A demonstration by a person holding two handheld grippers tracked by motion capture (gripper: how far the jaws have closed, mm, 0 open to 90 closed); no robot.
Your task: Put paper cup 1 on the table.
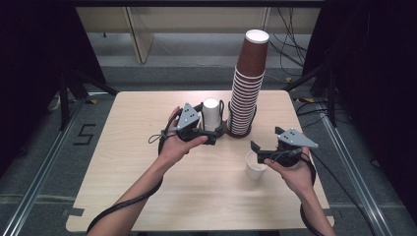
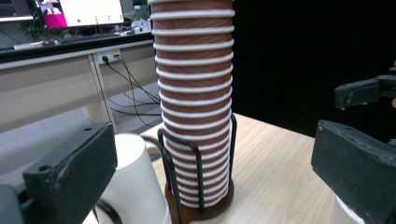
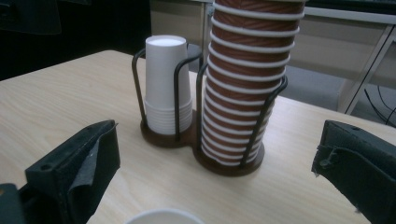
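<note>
A tall stack of upside-down brown paper cups [image 1: 248,83] stands in a black wire holder [image 1: 239,134] at the table's far middle. A short stack of white cups [image 1: 211,114] fills the holder's other ring, to its left. My left gripper [image 1: 215,127] hovers open beside the white stack [image 2: 133,186], facing the brown stack [image 2: 194,102], and grips nothing. My right gripper [image 1: 265,139] is open just above a single upright white cup [image 1: 255,166]. That cup's rim [image 3: 163,216] shows below the right gripper's [image 3: 215,163] jaws, and it touches neither jaw.
The wooden table [image 1: 147,196] has bare room at front and left. Dark curtains flank both sides. Cables lie on the floor behind [image 1: 290,54]. A desk with a monitor [image 2: 79,11] stands beyond the table.
</note>
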